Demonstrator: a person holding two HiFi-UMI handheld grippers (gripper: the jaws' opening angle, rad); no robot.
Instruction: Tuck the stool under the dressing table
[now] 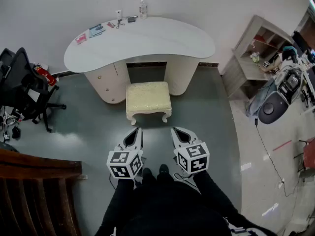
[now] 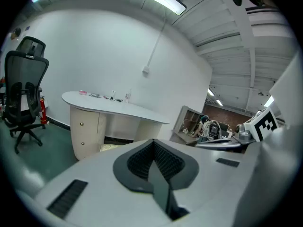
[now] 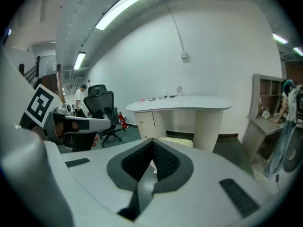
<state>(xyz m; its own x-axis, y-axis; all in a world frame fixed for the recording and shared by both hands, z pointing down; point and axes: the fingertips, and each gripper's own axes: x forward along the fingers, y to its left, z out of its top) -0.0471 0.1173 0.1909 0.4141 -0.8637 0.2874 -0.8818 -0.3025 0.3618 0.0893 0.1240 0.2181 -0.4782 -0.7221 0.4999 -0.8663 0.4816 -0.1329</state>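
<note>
Grey floor, cream padded stool

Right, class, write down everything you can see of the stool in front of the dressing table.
The stool has a rectangular padded seat in pale cream, textured fabric by the look, on short curved cream legs. It stands upright on the grey-green floor, at the mouth of the knee gap of the dressing table, not yet tucked under. Nothing lies on it; only the floor touches it.

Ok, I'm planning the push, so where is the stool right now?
In the head view the stool stands mid-frame on the floor, just before the knee gap of the dressing table, ahead of the left gripper and the right gripper, touching neither.
</note>
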